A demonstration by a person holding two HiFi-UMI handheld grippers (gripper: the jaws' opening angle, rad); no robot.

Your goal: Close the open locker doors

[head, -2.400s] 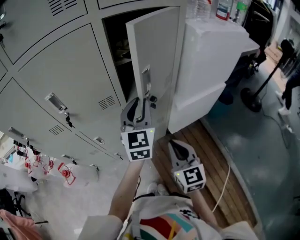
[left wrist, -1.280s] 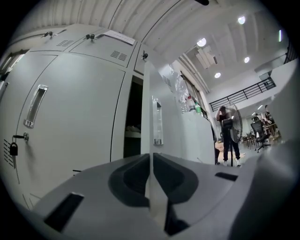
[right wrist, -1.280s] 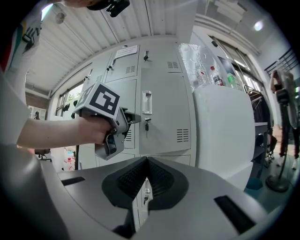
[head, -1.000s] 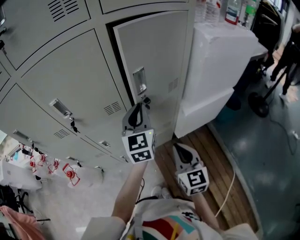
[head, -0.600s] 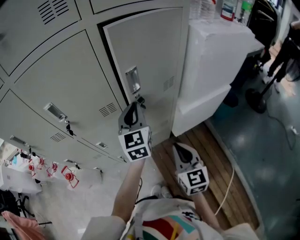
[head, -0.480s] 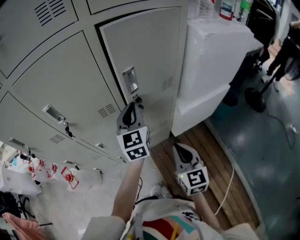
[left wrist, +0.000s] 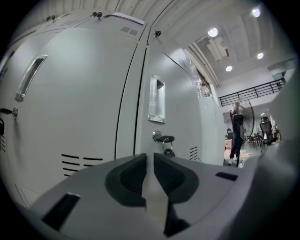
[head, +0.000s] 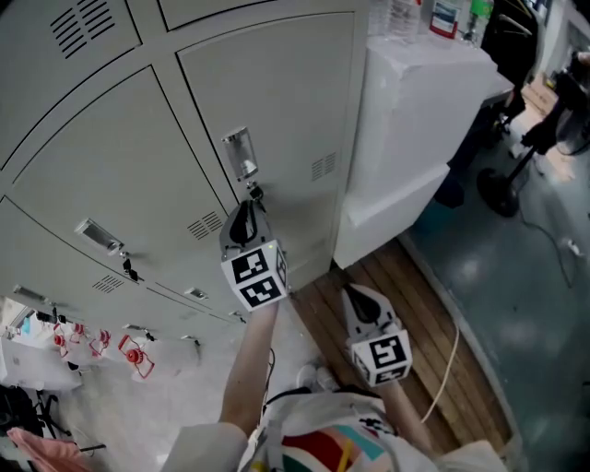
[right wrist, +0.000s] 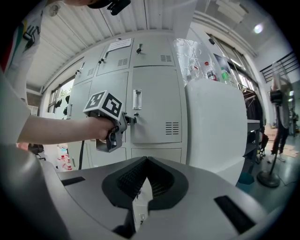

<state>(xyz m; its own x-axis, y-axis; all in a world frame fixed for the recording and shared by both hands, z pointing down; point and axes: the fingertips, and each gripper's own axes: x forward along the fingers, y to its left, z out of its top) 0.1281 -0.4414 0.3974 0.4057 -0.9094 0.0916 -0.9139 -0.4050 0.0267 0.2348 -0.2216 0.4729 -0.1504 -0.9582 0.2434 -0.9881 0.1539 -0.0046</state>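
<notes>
Many grey locker doors (head: 277, 111), plank flooring (head: 417, 288) below

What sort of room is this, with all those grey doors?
Probably a locker area in a workshop or lab: a wall of grey metal lockers with vented doors, and a white cabinet beside them with bottles on top.

Bright even light is washing the locker doors (head: 277, 111), hardly casting shadows. Ceiling lamps (left wrist: 213, 32) are glaring far right; gripper views are bulging, corners going black, near foreground blurring.
</notes>
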